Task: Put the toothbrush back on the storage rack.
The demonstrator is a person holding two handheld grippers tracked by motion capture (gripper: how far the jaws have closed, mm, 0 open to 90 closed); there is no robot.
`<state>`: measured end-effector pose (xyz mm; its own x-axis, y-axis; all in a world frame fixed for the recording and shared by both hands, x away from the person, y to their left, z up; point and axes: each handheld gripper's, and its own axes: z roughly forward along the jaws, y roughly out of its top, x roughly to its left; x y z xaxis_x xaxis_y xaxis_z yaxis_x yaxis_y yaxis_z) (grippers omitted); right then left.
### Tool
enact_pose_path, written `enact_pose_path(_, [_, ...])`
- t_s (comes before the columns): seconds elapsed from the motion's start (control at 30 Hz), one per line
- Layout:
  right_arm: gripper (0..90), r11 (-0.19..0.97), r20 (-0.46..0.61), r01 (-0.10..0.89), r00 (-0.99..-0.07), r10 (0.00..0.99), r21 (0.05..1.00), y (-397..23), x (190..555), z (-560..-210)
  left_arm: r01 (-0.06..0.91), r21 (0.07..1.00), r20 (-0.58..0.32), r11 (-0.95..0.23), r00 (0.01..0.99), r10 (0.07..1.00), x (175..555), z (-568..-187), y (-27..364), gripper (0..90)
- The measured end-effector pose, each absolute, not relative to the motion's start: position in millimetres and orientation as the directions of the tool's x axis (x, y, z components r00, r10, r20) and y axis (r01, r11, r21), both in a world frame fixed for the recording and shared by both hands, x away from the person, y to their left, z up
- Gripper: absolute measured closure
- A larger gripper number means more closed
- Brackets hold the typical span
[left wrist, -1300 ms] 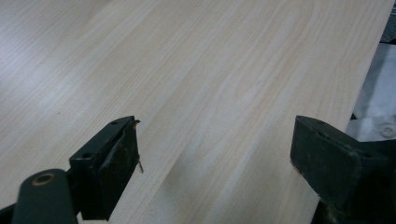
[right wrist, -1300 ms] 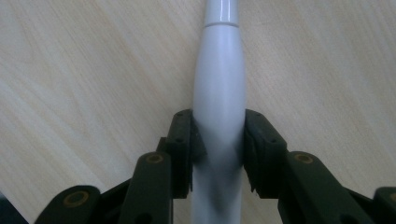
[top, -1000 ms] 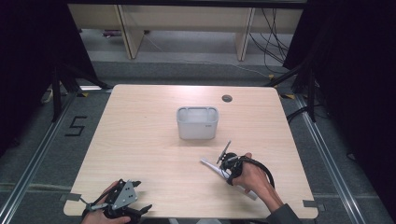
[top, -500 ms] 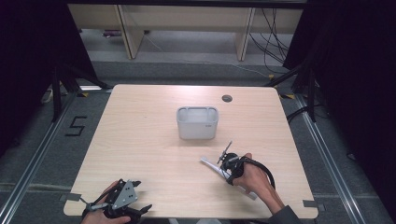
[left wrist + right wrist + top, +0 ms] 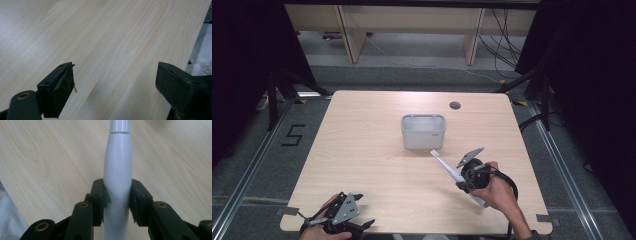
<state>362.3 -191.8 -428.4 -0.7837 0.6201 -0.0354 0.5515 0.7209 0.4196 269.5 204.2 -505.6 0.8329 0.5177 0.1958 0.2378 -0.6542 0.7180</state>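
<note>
Toward four o'clock on the tabletop [image 5: 362, 150], the right tongs [image 5: 466, 181] were clamped on the body of a white electric toothbrush [image 5: 447, 167], its slim head pointing up toward eleven o'clock at the grey bin [image 5: 423, 132] that stood near the centre. From the right gripper view the pads [image 5: 106, 197] pinched the smooth, rounded handle [image 5: 117, 175] from both sides, the brush running straight out ahead over the wood. Down at seven o'clock, by the near edge, the left tongs [image 5: 343, 216] rested idle with their jaws spread wide over bare wood, holding nothing. My judgement was that the glossy, tapering handle could slide or swivel in the pinch if the grip eased or the wrist turned sharply, and the long head might catch the bin's rim and lever the brush loose if it came in too low. The tabletop was pale, light-grained wood with a small round cable hole [image 5: 455, 105] near one o'clock. Beyond it lay grey flooring, a wooden bench frame [image 5: 407, 30] at twelve o'clock, loose cables [image 5: 504, 35], and dark curtains at both sides.
</note>
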Motion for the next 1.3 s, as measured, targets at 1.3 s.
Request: enact_pose_path(1.3, [66.7, 0.264, 0.014, 0.332, -0.647, 0.763, 0.906, -221, 415, -379, 0.241, 0.718, 0.194, -0.653, 0.831, 0.521, 270, -503, 206, 14.8])
